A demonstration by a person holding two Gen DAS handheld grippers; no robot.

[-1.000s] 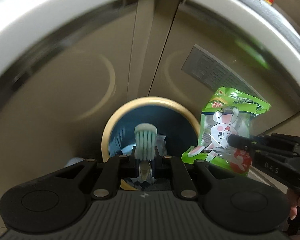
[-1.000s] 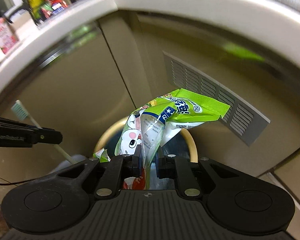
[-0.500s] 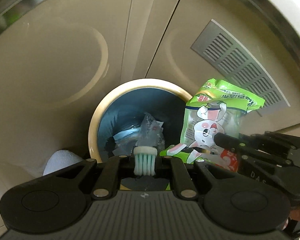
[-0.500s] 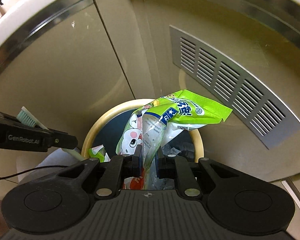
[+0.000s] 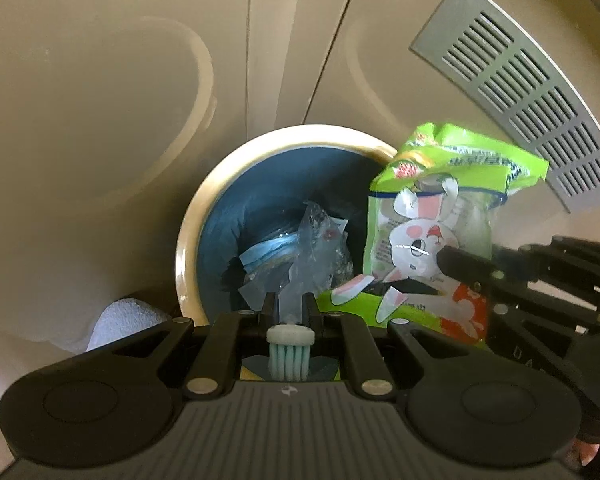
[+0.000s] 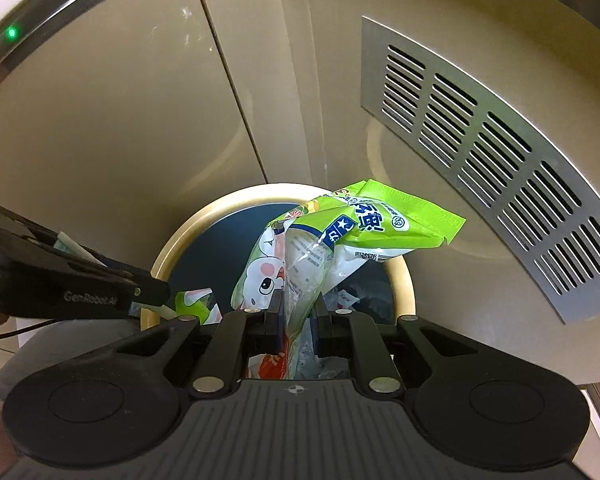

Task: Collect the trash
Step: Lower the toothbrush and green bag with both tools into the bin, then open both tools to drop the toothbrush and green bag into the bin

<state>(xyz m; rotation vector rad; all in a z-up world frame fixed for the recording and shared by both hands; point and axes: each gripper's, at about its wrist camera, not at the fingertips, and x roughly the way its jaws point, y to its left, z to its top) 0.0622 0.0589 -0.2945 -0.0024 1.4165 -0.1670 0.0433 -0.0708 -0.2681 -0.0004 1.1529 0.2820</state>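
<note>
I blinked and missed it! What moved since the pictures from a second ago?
Both grippers came down closer over the round cream-rimmed trash bin. The white toothbrush with pale green bristles slid back through the left gripper, its head now behind the fingertips. Unchanged: the right gripper still pinches the green rabbit-print snack bag.

Perhaps a kitchen, beige cabinets [image 6: 120, 120], vent grille [image 6: 480, 152]
</note>
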